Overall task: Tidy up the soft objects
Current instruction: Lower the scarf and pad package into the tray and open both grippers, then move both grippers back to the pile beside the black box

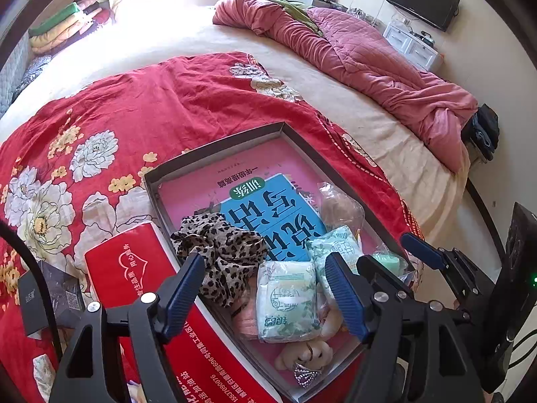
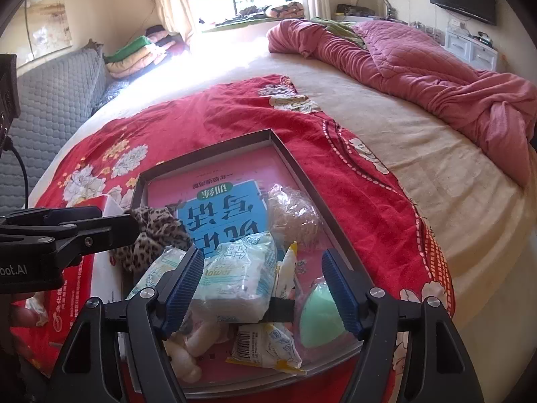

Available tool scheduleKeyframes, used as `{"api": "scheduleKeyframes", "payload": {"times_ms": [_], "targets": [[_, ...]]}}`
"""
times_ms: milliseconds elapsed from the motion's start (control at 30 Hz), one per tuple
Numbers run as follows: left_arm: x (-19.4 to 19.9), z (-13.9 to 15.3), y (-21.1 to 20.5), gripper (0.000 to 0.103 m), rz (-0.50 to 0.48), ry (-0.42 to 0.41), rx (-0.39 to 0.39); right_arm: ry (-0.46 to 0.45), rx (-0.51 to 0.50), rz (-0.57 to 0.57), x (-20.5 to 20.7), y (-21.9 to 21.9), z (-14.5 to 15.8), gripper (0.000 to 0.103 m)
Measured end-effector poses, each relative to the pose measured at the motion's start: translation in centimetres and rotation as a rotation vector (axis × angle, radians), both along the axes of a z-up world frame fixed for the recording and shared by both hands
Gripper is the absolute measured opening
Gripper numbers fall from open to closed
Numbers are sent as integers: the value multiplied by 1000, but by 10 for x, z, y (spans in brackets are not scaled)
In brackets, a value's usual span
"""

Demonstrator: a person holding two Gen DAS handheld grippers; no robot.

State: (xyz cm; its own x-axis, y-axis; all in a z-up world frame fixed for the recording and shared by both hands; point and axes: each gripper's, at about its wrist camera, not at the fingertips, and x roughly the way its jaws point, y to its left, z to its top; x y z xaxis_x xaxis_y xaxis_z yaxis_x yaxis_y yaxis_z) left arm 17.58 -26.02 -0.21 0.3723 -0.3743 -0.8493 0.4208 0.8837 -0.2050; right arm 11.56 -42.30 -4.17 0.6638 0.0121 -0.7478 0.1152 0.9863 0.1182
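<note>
The gray tray (image 1: 214, 154) sits on the red flowered blanket (image 1: 134, 100) on the bed. The soft things lie inside it. The book (image 2: 228, 208) at the bottom is mostly covered. The left gripper (image 1: 265, 292) hangs wide apart over a tissue pack (image 1: 287, 305), holding nothing. The right gripper (image 2: 265, 288) is spread too, above another pack (image 2: 238, 282). Only the right view shows the green ball (image 2: 319, 315) well. The plush toy (image 1: 308, 352) is half hidden.

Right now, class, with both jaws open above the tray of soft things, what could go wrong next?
1. The leopard-print fabric scrunchie drapes over the shallow grey tray's rim; a nudge may tip it out.
2. The pale green tissue packs overlap, so one grasp may drag several.
</note>
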Motion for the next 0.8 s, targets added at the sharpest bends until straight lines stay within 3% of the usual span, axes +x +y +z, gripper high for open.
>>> {"api": "scheduleKeyframes", "payload": {"times_ms": [333, 467, 567, 800], "targets": [[-9, 17, 14, 76, 23, -30, -33, -56, -14, -28, -6, -6, 13, 77], [-20, 30, 23, 77, 33, -61, -45, -119, -12, -35, -13, -3, 32, 77], [-26, 39, 30, 84, 38, -79, -41, -163, -21, -26, -18, 4, 48, 78], [-45, 60, 57, 84, 77, -145, -12, -259, -30, -31, -33, 24, 80, 78]]}}
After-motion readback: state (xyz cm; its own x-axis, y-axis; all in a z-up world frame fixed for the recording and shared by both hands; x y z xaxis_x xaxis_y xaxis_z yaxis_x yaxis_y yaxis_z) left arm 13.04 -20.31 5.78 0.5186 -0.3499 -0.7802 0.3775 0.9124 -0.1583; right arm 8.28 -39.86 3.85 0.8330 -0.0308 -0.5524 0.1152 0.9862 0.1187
